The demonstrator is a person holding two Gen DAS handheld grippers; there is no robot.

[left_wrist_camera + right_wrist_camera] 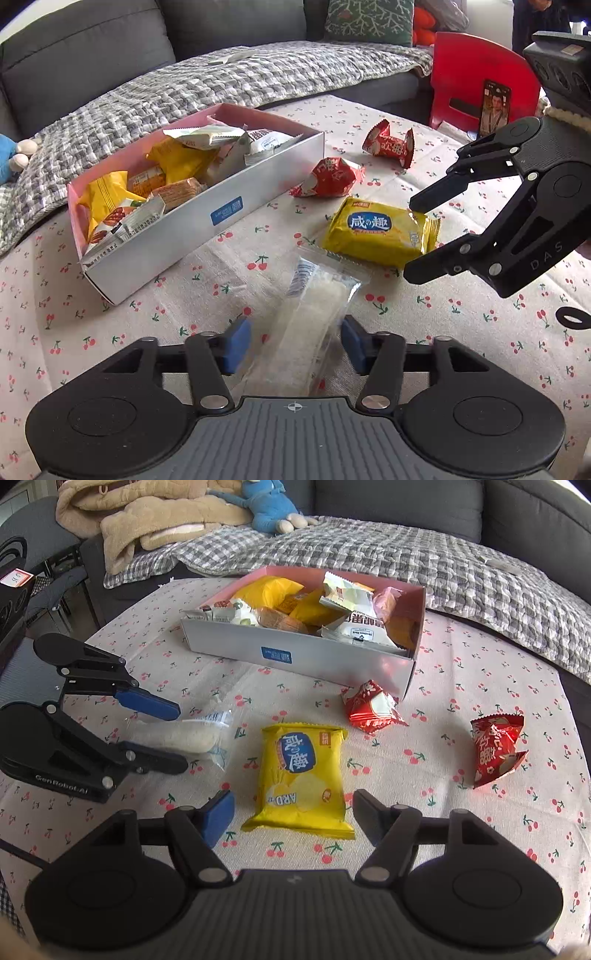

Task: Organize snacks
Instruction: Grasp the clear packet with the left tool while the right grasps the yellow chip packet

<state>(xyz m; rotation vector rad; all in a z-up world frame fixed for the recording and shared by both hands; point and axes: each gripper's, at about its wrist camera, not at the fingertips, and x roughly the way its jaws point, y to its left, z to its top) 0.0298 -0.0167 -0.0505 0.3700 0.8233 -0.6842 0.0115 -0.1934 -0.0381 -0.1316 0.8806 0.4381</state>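
The left hand-held gripper (pixel 291 341) points forward and downward, its jaws standing apart with the blue pads (pixel 236 345) well clear of each other — seen from the right wrist camera, its two fingers (pixel 147 703) spread one above the other. The right hand-held gripper (pixel 291 818) angles downward too, jaws parted; from the left wrist camera it reaches in from the right edge — its black fingertips (pixel 428 197) spread apart.
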